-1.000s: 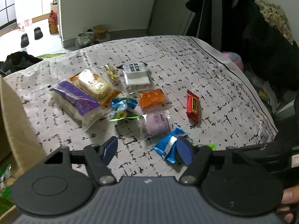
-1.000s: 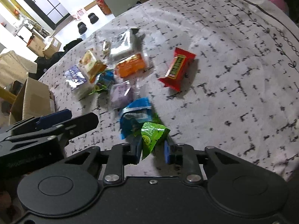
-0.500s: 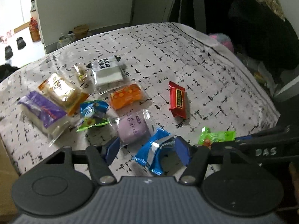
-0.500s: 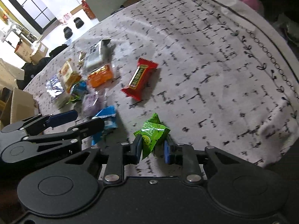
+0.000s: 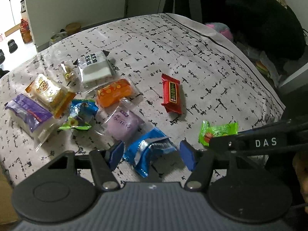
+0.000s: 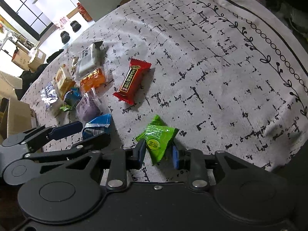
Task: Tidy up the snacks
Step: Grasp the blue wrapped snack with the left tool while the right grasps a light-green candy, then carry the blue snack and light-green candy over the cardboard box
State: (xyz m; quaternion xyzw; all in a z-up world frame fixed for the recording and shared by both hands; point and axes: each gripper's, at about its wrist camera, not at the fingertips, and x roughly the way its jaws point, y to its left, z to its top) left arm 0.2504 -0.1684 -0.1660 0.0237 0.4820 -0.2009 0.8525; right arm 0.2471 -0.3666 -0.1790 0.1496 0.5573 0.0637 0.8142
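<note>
Several wrapped snacks lie on a patterned cloth (image 5: 192, 53). My right gripper (image 6: 158, 152) stands around a green packet (image 6: 157, 138) that rests on the cloth, its jaws parted and no longer pinching it. The green packet also shows in the left wrist view (image 5: 217, 131), right of a red bar (image 5: 171, 96). My left gripper (image 5: 152, 156) is open, its fingers on either side of a blue packet (image 5: 148, 152). A purple snack (image 5: 125, 125), an orange one (image 5: 114, 92), a white pack (image 5: 96, 68) and others lie to the left.
A cardboard box (image 6: 15, 115) stands at the left edge of the table. The cloth's bordered edge (image 6: 269, 44) runs along the right. Dark clothing (image 5: 259, 15) hangs behind the table. Slippers and bottles sit on the far floor.
My right gripper carried the green packet right, away from the pile, then widened its jaws and set it on the cloth. My left gripper moved right, to straddle the blue packet.
</note>
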